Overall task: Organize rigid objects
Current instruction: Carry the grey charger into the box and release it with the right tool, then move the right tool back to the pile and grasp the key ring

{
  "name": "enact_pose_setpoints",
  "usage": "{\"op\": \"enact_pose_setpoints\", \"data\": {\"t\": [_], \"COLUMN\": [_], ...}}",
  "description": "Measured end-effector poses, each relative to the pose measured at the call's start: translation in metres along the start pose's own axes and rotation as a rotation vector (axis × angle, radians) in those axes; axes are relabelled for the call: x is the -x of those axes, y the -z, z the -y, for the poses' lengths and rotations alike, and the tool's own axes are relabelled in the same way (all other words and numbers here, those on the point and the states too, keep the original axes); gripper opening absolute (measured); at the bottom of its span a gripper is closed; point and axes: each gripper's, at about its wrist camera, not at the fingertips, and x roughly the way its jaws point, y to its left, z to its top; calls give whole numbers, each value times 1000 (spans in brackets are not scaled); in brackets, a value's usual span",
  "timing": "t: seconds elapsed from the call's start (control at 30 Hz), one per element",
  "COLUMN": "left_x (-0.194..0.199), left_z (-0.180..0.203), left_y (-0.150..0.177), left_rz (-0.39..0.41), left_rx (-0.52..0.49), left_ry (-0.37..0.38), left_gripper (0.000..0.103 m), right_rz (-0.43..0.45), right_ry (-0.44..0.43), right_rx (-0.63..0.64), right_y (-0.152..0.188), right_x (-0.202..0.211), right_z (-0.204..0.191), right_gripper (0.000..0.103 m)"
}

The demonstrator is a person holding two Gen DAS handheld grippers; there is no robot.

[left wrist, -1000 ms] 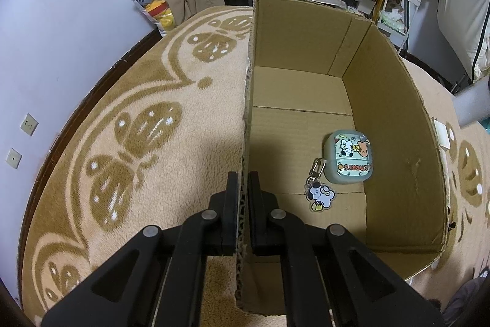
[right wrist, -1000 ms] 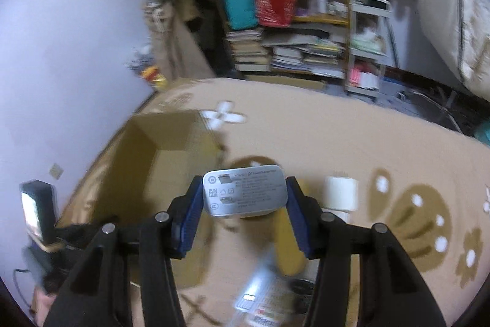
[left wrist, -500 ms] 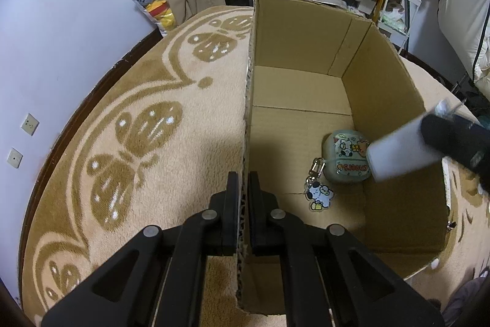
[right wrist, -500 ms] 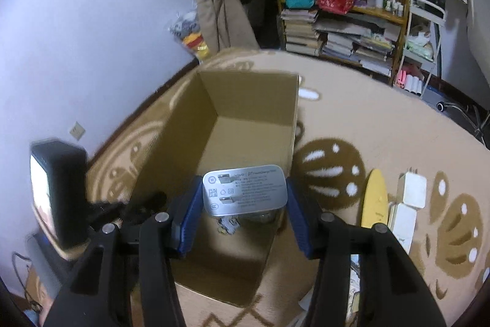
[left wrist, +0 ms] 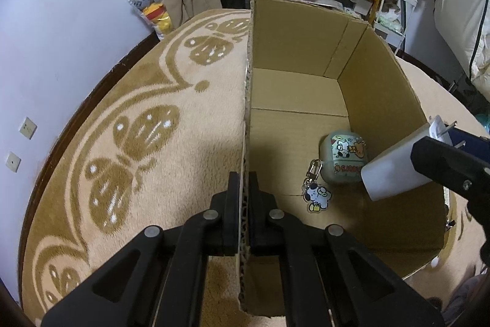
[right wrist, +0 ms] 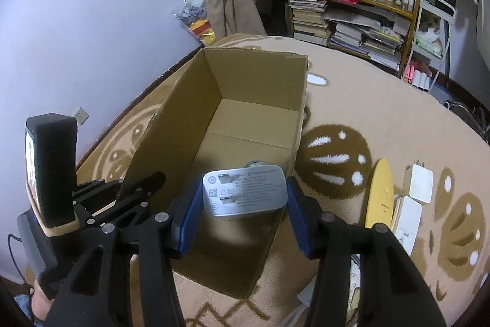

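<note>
An open cardboard box point(left wrist: 294, 45) stands on the rug; it also shows in the right wrist view point(right wrist: 254, 72). My left gripper point(left wrist: 244, 189) is shut on the box's left wall, holding it. My right gripper point(right wrist: 245, 198) is shut on a white charger point(right wrist: 245, 193) and holds it over the box's near right part; the charger shows in the left wrist view point(left wrist: 395, 170) above the box's right wall. On the box floor lie a pale green earbud case point(left wrist: 344, 157) and its dog keychain point(left wrist: 317, 195).
On the rug right of the box lie a yellow flat object point(right wrist: 381, 195) and two white chargers point(right wrist: 421, 183). Shelves with books and bags point(right wrist: 352, 5) stand at the back. A wall point(left wrist: 61, 5) runs along the left.
My right gripper has carried the charger from over the rug to over the box, entering the left wrist view from the right. The left gripper has not moved.
</note>
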Motion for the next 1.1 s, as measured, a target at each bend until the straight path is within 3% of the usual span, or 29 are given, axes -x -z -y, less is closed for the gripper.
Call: {"op": "enact_pose_setpoints", "data": {"t": [0.2, 0.27, 0.4, 0.53, 0.73, 0.83, 1.1], "left_x": [0, -1, -1, -1, 0, 0, 0], "left_z": [-1, -2, -4, -5, -4, -4, -4], "left_y": [-1, 0, -1, -1, 0, -1, 0], "left_rz": [-6, -7, -9, -8, -8, -8, -7], "left_rx": [12, 14, 28, 29, 27, 25, 25], "left_ry": [-5, 3, 11, 15, 13, 13, 12], "left_gripper": [5, 4, 4, 4, 4, 4, 5], "right_rz": [71, 89, 102, 103, 39, 31, -13], "right_ry": [-26, -20, 40, 99, 122, 158, 169], "right_rx": [-15, -9, -2, -15, -70, -81, -157], "right_y": [-2, -5, -10, -13, -7, 0, 32], "right_x": [20, 29, 41, 48, 50, 51, 48], "right_z": [3, 5, 16, 33, 67, 80, 113], "right_gripper": [60, 70, 75, 89, 92, 103, 103]}}
